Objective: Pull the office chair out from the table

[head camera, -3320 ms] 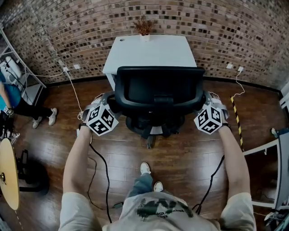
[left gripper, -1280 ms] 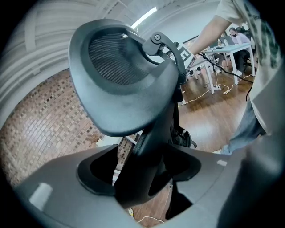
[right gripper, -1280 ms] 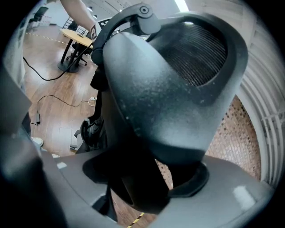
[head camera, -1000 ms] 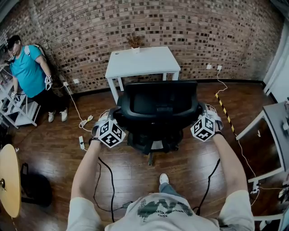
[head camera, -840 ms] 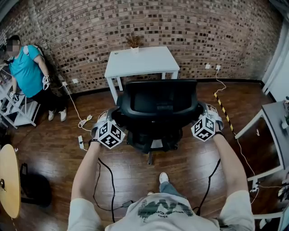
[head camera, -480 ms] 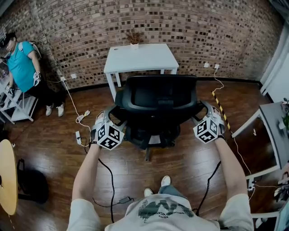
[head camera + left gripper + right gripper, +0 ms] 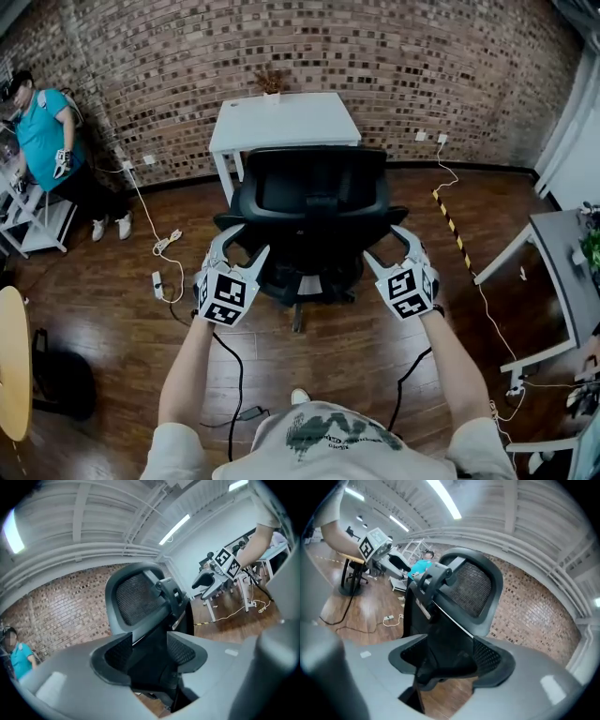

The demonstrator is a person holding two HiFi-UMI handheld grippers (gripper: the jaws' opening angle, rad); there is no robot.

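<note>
The office chair [image 7: 309, 187] is being faced, straight ahead, by left gripper [image 7: 238, 255] and right gripper [image 7: 388, 253] alike — spread jaws, empty, just being narrowed.

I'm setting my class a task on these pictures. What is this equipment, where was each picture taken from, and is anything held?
A person holds a two-jaw gripper in each hand. One camera looks down from their head; one rides on each gripper, looking along its jaws. The left gripper and right gripper point at the black office chair, in front of the white table. Both pairs of jaws have just been closing slightly, yet stand apart, short of the chair, holding nothing.
</note>
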